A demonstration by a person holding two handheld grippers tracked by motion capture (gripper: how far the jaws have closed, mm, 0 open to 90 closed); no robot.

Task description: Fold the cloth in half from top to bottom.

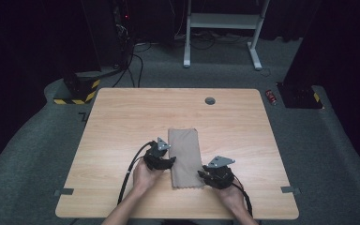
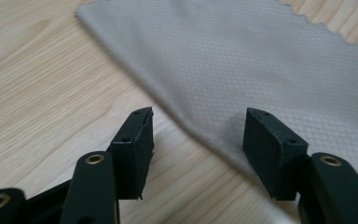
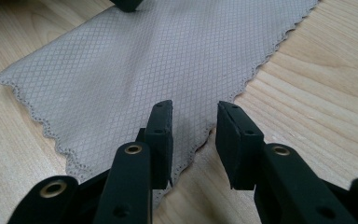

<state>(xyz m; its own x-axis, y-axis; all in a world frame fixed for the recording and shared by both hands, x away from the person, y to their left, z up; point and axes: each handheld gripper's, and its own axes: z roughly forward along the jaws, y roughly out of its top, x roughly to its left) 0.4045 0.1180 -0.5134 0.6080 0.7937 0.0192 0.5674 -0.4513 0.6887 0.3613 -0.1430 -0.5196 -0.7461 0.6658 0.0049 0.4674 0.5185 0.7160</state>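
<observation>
A grey cloth (image 1: 186, 157) lies flat near the middle of the table (image 1: 122, 112), a narrow strip running from near to far, with a scalloped hem along its near end. The left gripper (image 1: 165, 161) sits at the cloth's left edge, jaws apart and nothing pinched between them; in the left gripper view one jaw hovers over bare wood and the other over the cloth (image 2: 242, 60), so they straddle the long left edge. The right gripper (image 1: 206, 175) is at the near right corner, jaws also parted, with the cloth (image 3: 135, 65) edge running between them unpressed.

The work looks like a fold or lift of the cloth, and the main risk is a missed pinch. The fabric is thin and lies flush on the wood (no lifted edge to catch), so jaws closing level could slide over it or take only the top layer if it is already doubled. If one side grips and the other slips, the cloth would swing and crumple. The right gripper sits close to the corner; a grip there could take just the hem, which may pull free. Pressing down hard to scoop the edge could push the cloth along the table and wrinkle it.
</observation>
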